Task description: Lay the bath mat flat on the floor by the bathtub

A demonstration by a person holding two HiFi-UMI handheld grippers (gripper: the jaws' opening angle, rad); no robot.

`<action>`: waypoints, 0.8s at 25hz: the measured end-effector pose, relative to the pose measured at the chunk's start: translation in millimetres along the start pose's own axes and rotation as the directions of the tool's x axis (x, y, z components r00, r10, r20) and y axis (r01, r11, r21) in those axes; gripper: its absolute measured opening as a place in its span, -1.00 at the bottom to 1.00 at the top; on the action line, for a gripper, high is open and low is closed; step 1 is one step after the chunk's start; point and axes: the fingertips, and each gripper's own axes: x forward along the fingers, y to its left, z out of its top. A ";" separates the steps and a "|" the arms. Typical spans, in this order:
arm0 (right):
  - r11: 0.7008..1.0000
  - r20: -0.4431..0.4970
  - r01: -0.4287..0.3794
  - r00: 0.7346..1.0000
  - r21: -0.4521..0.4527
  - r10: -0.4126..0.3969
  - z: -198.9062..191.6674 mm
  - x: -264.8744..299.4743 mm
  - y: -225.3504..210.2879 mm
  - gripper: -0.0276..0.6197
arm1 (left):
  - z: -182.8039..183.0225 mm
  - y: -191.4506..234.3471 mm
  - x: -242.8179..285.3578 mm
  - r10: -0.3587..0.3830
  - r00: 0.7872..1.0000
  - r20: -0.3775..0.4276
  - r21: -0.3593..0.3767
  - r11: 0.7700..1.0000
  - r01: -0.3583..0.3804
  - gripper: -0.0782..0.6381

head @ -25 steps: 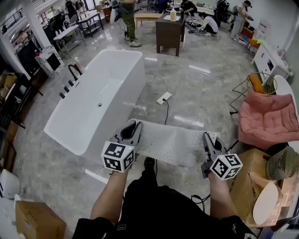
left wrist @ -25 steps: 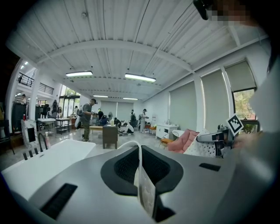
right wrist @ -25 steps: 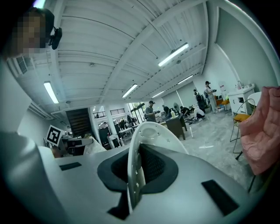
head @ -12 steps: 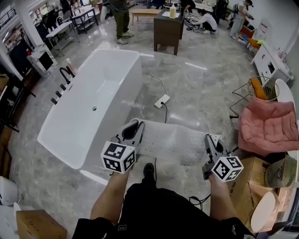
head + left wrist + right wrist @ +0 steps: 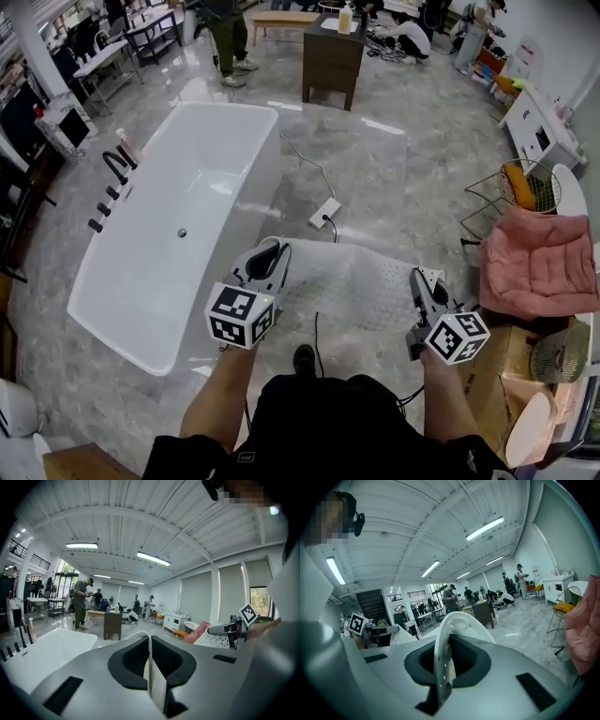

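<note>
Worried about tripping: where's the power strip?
In the head view, the power strip lies on the floor right of the bathtub, just beyond the held bath mat.

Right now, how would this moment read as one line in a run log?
step: holding mat | left gripper: shut on mat | right gripper: shut on mat | mat: spread, beside tub, not laid

1. A glossy grey marble floor (image 5: pixel 422 169) spreads wide (it mirrors the ceiling lamps).
2. A dark wooden cabinet (image 5: pixel 330 56) stands at the far end, and a pink cushioned seat (image 5: pixel 539 267) sits at the right.
3. The white ribbed ceiling (image 5: pixel 117 522) carries strip lights (image 5: pixel 153 558), and blinds cover the tall windows (image 5: pixel 229 592).
</note>
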 end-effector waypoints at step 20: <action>0.998 -0.015 -0.008 1.000 0.070 0.009 43.7 115.0 -134.2 -0.85 | 19.0 28.3 169.7 0.007 0.998 -0.056 -0.023 1.000 -0.009 -0.71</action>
